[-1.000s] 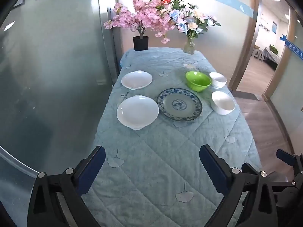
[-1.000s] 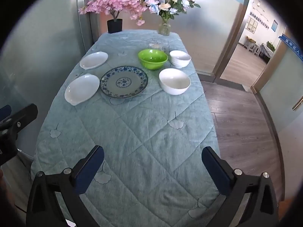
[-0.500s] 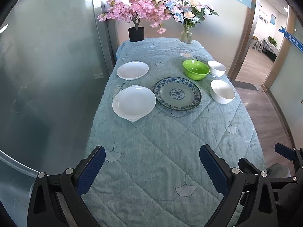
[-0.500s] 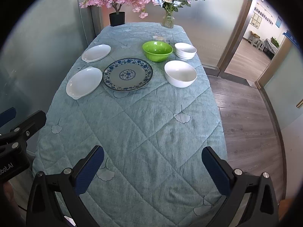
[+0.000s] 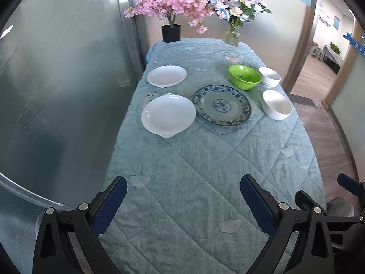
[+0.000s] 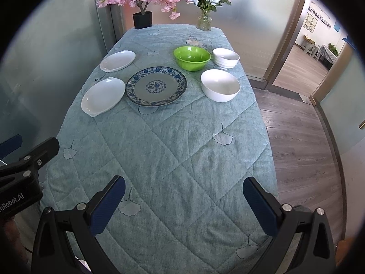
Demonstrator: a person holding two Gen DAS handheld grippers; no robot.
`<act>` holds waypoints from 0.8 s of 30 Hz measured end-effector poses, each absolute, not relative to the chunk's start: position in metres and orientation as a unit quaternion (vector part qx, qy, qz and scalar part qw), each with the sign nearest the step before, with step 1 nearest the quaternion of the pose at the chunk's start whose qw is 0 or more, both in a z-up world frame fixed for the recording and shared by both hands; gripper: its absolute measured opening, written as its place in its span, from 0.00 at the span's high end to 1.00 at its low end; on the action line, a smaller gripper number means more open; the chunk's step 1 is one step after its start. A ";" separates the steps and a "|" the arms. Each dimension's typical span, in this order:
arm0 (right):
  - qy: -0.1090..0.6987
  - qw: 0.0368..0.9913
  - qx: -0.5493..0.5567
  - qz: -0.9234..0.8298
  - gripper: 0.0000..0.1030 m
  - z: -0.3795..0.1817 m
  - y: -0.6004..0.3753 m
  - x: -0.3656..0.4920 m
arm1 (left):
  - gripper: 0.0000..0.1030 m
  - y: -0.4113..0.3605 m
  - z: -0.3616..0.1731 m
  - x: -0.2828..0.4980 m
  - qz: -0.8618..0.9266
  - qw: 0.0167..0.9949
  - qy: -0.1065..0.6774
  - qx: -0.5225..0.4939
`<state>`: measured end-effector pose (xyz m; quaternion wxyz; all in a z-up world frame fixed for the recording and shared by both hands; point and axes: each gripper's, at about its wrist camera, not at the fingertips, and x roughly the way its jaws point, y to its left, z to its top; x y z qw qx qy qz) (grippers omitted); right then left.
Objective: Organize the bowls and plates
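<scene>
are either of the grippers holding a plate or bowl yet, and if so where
Nothing is held. The left gripper and right gripper are both open and empty above the near end of the table.

I see a soft, matt quilted cloth [image 6: 173, 146] over the surface, stitched in diamonds. The blue-patterned plate [image 6: 156, 86] looks glazed and smooth; the white dishes [image 6: 103, 96] and white bowls [image 6: 220, 88] shine glossy, the green bowl [image 6: 192, 58] like shiny plastic. My tongs [image 6: 184, 205] have matt black frames with ribbed blue pads [image 6: 107, 207]. The floor [image 6: 303, 137] on the right looks like wood.
</scene>
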<state>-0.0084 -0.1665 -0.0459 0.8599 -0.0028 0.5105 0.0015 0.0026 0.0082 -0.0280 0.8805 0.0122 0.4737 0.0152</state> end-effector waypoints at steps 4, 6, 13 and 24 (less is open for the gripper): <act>0.515 0.857 -0.010 0.003 0.01 -0.048 -0.162 -0.008 | 0.03 0.014 -0.026 0.000 0.015 0.881 0.473 0.002; 0.515 0.857 -0.012 0.003 0.01 -0.048 -0.161 -0.009 | 0.03 0.015 -0.025 -0.003 0.006 0.883 0.469 0.003; 0.522 0.853 -0.022 0.005 0.01 -0.051 -0.154 -0.006 | 0.03 0.013 -0.033 -0.002 -0.012 0.879 0.476 0.006; 0.528 0.848 -0.031 0.010 0.01 -0.054 -0.147 0.007 | 0.03 0.020 -0.037 0.011 -0.012 0.877 0.481 -0.001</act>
